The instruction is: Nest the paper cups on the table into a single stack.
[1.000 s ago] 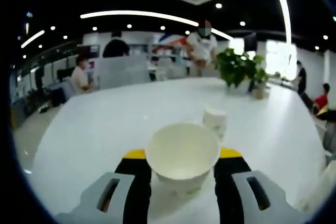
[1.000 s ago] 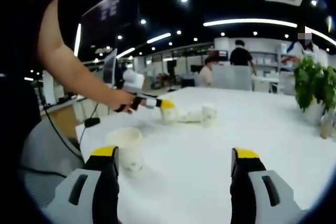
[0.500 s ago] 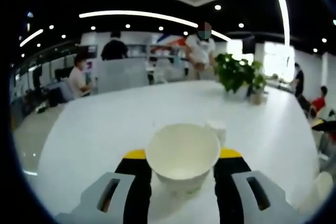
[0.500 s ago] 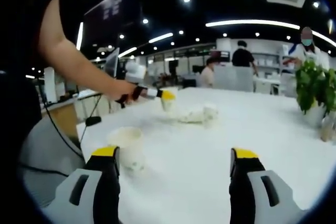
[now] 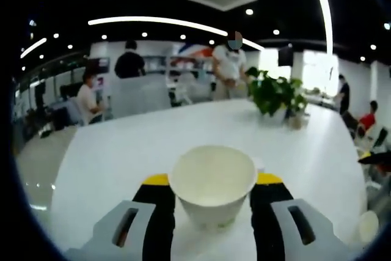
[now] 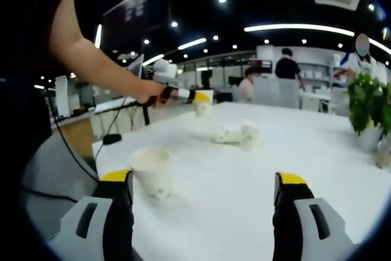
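A: It's an open office with ceiling lights, people in the background, and one long white table [image 6: 256,187] running away from both cameras. A potted plant [image 5: 275,93] stands at the far end, so let's place everything by that.

B: Fine. Start with the left gripper [image 5: 212,191].

A: Its jaws are clamped on a paper cup [image 5: 212,181], mouth up and level. In the right gripper view you can see that same gripper [image 6: 194,96] lifted above the table on the side away from the plant.

B: And the right gripper [image 6: 201,191]?

A: Jaws wide apart, nothing between them, low over the table. Just beside its left jaw stands a single cup [image 6: 153,172], upright, well away from the plant.

B: Any others?

A: Between that cup and the plant sits a small upright cup [image 6: 248,133] with something pale lying against it [image 6: 227,134], probably a tipped cup, though it's too blurred to be sure.

B: So how should the held cup go in?

A: I'd judge the job barely begun. Keep the held cup upright, bring it directly above an upright cup's mouth, line the rims up, then lower straight down. A tilted entry would likely catch the rim and knock over the light cup. The free gripper could steady the receiving cup by its wall, lightly, so the paper doesn't crush.
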{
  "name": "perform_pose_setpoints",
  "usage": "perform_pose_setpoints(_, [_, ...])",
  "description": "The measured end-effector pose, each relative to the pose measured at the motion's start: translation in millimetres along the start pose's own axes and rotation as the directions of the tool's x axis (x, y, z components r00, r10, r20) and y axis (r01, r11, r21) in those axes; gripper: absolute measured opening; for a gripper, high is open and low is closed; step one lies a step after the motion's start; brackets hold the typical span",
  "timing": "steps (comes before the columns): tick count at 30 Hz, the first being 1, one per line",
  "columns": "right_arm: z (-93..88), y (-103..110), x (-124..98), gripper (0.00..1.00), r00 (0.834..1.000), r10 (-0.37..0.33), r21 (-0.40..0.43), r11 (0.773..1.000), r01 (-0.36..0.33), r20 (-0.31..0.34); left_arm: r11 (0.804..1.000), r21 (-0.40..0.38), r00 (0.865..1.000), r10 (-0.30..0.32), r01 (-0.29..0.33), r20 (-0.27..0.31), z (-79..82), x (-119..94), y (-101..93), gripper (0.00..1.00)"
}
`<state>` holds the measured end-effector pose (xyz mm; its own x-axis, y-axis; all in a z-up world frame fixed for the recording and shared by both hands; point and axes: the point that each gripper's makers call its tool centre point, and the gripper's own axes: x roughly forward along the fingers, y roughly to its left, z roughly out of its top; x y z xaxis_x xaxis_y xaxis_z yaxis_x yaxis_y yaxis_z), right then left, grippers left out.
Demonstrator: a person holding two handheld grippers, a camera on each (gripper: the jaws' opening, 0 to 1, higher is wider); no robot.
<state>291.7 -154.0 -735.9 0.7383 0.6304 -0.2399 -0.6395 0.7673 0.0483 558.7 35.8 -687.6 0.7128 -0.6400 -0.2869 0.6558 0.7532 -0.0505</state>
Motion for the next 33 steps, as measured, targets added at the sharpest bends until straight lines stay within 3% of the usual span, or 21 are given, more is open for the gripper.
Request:
perform_pose_setpoints(12, [0.2, 3.5, 1.2, 1.00, 1.000, 0.018, -0.018, 1.000, -0.018, -0.001, 1.000, 0.015, 1.000, -0.013, 0.013, 0.000, 25.7, -4.6, 12.2, 0.46])
perform_pose_setpoints(33, [4.8, 0.5, -1.8, 1.00, 1.000, 0.005, -0.038, 0.999, -0.005, 0.010, 0.996, 0.044, 0.997, -0.079, 0.080, -0.019, 39.8, -11.4, -10.8, 0.46])
